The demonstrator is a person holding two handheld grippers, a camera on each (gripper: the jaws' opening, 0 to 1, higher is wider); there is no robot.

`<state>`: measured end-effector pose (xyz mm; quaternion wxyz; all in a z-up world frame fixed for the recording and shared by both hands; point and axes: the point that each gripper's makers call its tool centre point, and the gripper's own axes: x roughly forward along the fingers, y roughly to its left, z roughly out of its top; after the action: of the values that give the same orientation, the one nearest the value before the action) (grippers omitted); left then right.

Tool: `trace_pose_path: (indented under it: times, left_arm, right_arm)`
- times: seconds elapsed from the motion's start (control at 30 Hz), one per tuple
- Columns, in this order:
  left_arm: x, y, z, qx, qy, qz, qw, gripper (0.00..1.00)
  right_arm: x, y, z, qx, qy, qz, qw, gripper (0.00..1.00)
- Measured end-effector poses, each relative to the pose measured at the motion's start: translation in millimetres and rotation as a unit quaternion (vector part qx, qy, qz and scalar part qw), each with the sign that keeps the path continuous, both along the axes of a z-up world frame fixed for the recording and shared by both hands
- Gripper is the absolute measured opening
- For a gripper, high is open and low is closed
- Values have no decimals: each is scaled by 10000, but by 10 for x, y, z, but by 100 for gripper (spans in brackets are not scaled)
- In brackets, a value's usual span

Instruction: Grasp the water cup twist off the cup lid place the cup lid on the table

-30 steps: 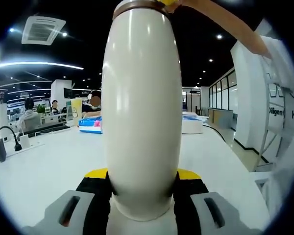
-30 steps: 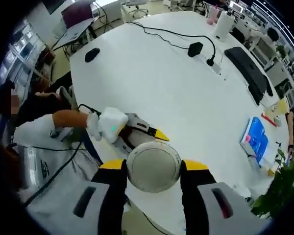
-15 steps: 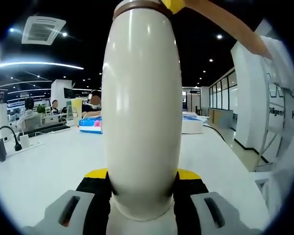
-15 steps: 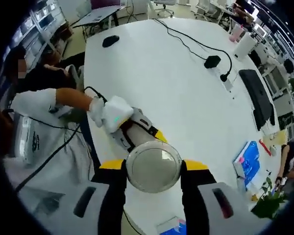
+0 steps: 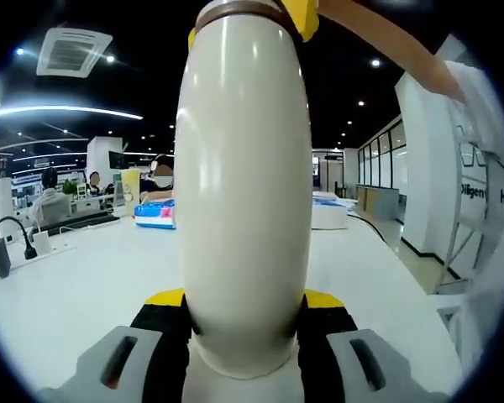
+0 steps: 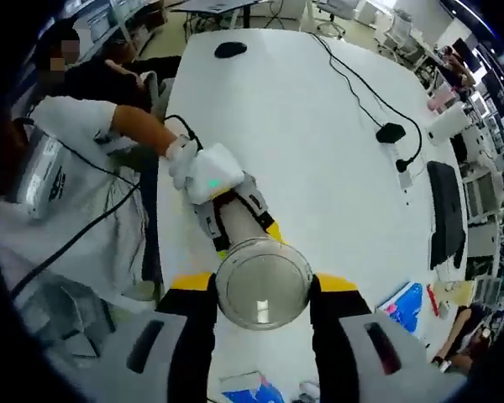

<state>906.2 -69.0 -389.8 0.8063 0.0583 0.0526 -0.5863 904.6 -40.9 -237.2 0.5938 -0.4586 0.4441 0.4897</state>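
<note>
L gripper (image 5: 242, 323) clamped on the cream water cup (image 5: 242, 185) — yellow-tipped jaws pressed to both sides of its lower body, cup upright above the white table (image 5: 84, 285). R gripper (image 6: 262, 290) pinching the round cup lid (image 6: 263, 283) from above, jaws snug on either side of it; lid sits at the cup's top end. In right gripper view the L gripper (image 6: 227, 206) shows under the lid w/ a person's gloved hand (image 6: 185, 159) on it. Blue box (image 5: 155, 213) farther back on the table.
</note>
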Motion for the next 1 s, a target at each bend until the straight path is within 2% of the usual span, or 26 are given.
trace_pose_path:
  times: [0.1,0.27,0.57,0.6,0.7,0.87,1.0]
  left_arm:
    - [0,-1,-1,-2,3,-10,10000,51]
    - [-1,-2,-3,-2,12,-10,10000,51]
    - [-8,-4,-9,-5,31,-9,10000,51]
    - [-10,-3,-10,-7,33,-9,10000,51]
    - [-16,-4,-14,-3,25,-10,10000,51]
    - [-20,-4,-17,-1,22,-11,10000,51]
    - [-20,-3,-16,1,19,-10,10000,51]
  right_arm:
    - [-20,3,-9,5,8,0,10000,46]
    - [-20,20,-6,-39,-128,408,9991,46]
    - [-1,10,-13,-44,-200,280,9994,47]
    - [2,3,-18,1,-189,159,9997,47]
    - [18,26,-18,280,-201,-150,9993,49]
    - [1,107,27,818,-195,-326,9959,60]
    - [21,214,134,1570,-421,-450,9857,64]
